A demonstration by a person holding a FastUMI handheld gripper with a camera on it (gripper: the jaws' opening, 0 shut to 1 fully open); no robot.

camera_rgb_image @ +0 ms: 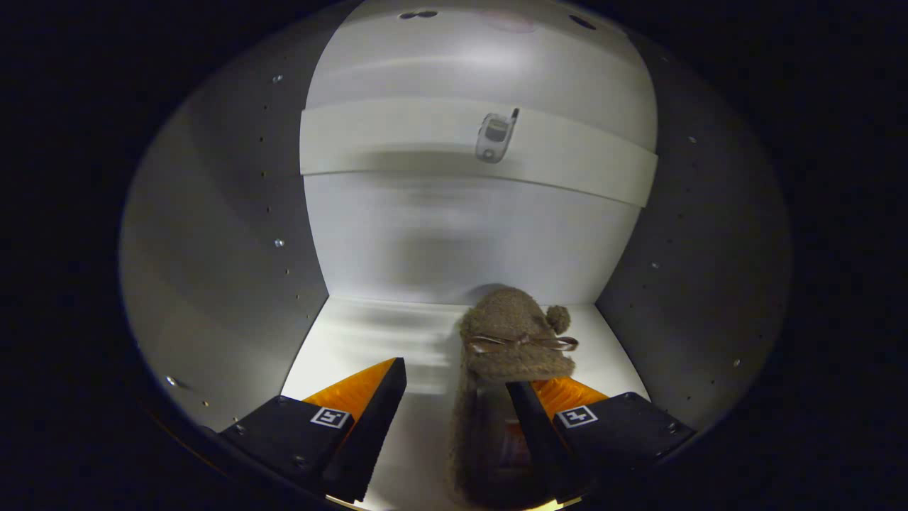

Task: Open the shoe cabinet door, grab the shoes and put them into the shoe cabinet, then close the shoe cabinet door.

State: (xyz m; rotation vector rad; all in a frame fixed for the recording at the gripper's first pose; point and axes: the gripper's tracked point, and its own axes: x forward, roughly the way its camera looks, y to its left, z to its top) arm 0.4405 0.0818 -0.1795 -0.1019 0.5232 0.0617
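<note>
I am looking into the white shoe cabinet (454,234), with its grey side walls on both sides of me. A brown fuzzy slipper (514,333) with a thin bow and a pompom lies on the cabinet floor (355,348), toe toward the back wall. My gripper (455,375) is open. The slipper's heel end reaches back between the fingers, close against the right finger (528,411), while the left finger (379,397) stands well apart from it. The slipper rests on the floor, and the fingers do not squeeze it.
A white shelf band (397,138) crosses the back of the cabinet above, with a small silver phone-shaped object (495,136) on it. The left side wall (227,270) and right side wall (695,284) carry rows of small holes. Bare floor lies left of the slipper.
</note>
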